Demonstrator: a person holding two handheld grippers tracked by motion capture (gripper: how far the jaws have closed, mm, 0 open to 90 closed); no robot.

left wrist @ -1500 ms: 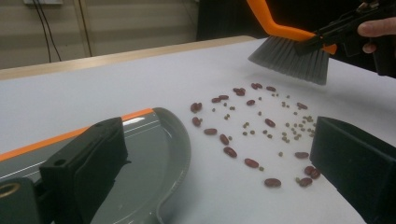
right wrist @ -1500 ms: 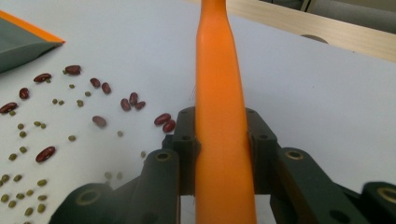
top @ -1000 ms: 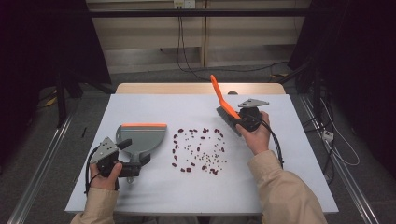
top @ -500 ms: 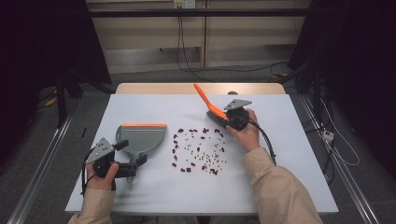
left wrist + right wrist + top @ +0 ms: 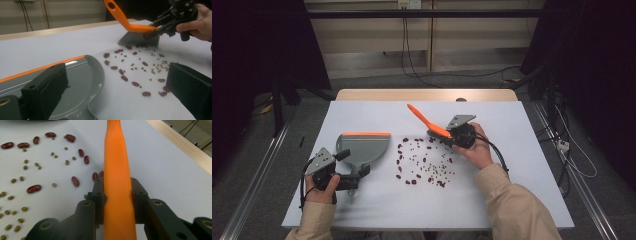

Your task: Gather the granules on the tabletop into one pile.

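Brush (image 5: 428,122) lower now, between right tongs (image 5: 447,135)

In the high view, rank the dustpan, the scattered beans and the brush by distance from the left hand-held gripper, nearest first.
1. Dustpan: directly at the left hand-held gripper, its handle between the jaws, on the table's left.
2. Scattered beans: mid-table, just right of the dustpan.
3. Brush: farthest, beyond the beans, clamped in the right hand-held gripper.
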